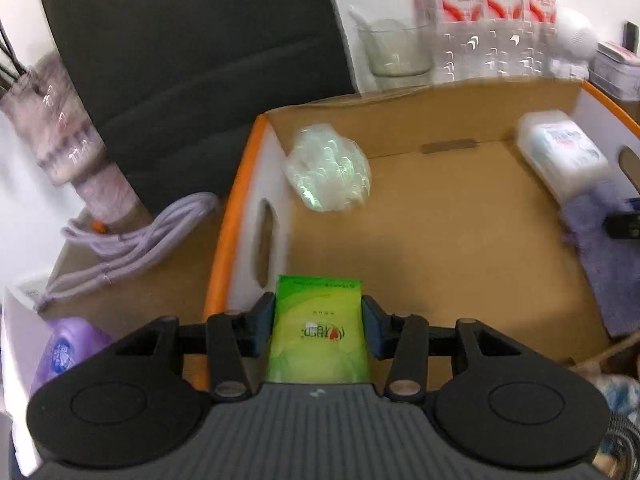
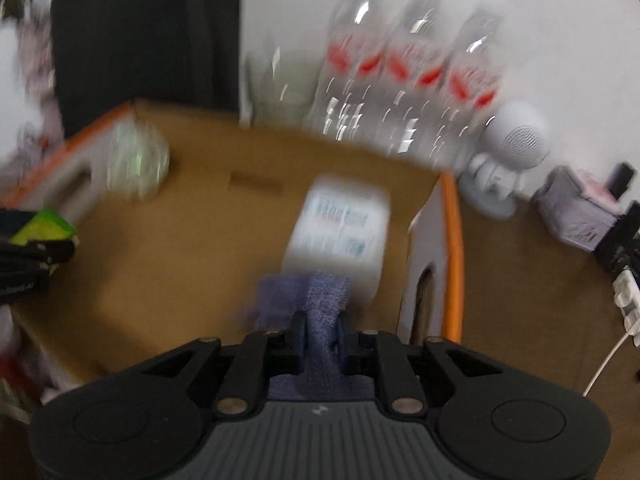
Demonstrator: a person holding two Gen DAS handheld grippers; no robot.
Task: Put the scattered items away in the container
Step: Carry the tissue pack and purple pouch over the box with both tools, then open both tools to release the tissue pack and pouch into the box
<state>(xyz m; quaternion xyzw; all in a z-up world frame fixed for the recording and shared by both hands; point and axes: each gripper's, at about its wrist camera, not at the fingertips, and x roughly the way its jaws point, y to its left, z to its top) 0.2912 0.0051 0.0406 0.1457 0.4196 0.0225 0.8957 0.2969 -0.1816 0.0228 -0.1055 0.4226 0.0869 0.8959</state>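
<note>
Nearest the left wrist camera, the left gripper [image 1: 318, 322] is clamped on a green tissue packet [image 1: 318, 332], whose long axis runs forward between the fingers; its far end already hangs over the near left corner of the cardboard box [image 1: 236, 208]. The right gripper [image 2: 322, 334] pinches a purple cloth [image 2: 320, 300], bunched between nearly closed fingers, above the box's right half and just short of a white wipes pack [image 2: 340, 232] lying inside. The box floor lies below and ahead of both grippers, so each load probably needs only lowering and letting go. Further in, a clear crinkled bag [image 1: 326, 170] rests in the far left corner. Beyond the box, water bottles [image 1: 486, 20] stand on the worktop [image 2: 520, 280].
</note>
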